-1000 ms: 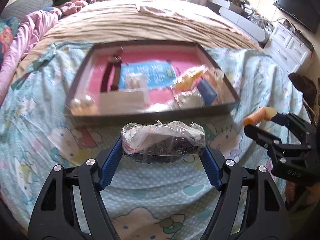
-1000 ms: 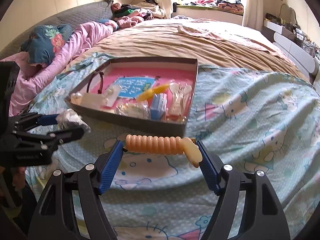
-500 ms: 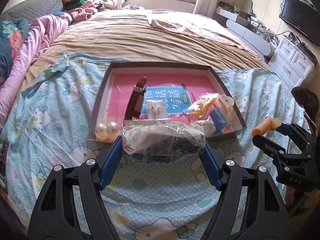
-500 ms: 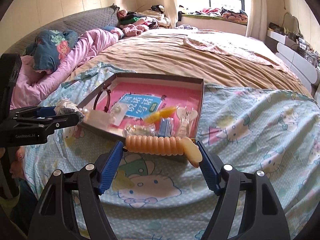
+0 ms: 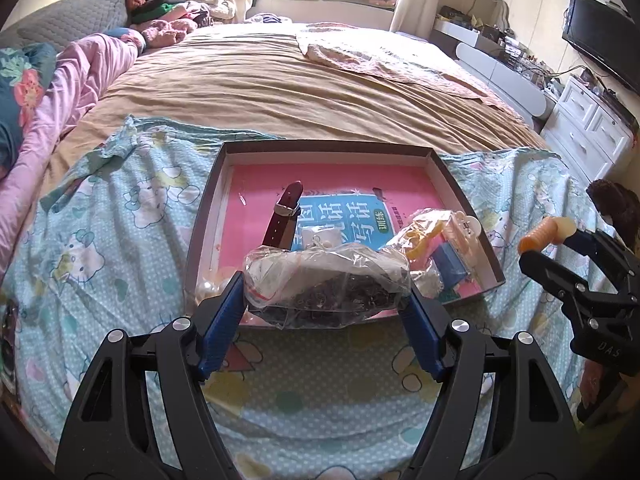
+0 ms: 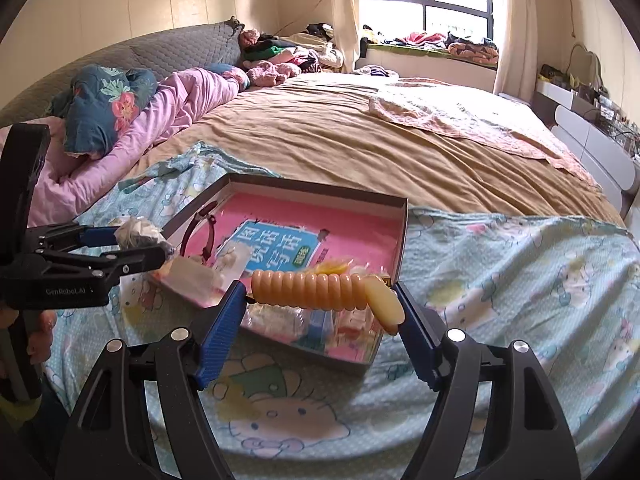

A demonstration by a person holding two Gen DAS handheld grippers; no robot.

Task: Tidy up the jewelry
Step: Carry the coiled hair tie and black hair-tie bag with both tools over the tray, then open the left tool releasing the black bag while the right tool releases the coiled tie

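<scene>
My left gripper (image 5: 326,294) is shut on a clear plastic bag of dark small jewelry (image 5: 328,280), held above the near edge of a shallow brown box (image 5: 328,146) with a pink floor. My right gripper (image 6: 320,298) is shut on an orange coiled bracelet (image 6: 316,290) with a pale end, over the box's near right corner (image 6: 402,236). Inside the box lie a dark red watch strap (image 5: 282,216), a blue printed card (image 5: 340,216) and several small packets. Each gripper shows in the other view: the right gripper (image 5: 560,244), the left gripper (image 6: 140,246).
The box rests on a light blue cartoon-print sheet (image 5: 100,240) over a tan bedspread (image 5: 300,92). Pink bedding (image 6: 160,120) and pillows lie at the left. White drawers (image 5: 592,128) and a wall screen (image 5: 600,40) stand at the right. A hand (image 6: 40,332) holds the left tool.
Both grippers have risen and drawn back from the box with their loads held. The box now sits lower and smaller in both views, and more of its inside shows.
</scene>
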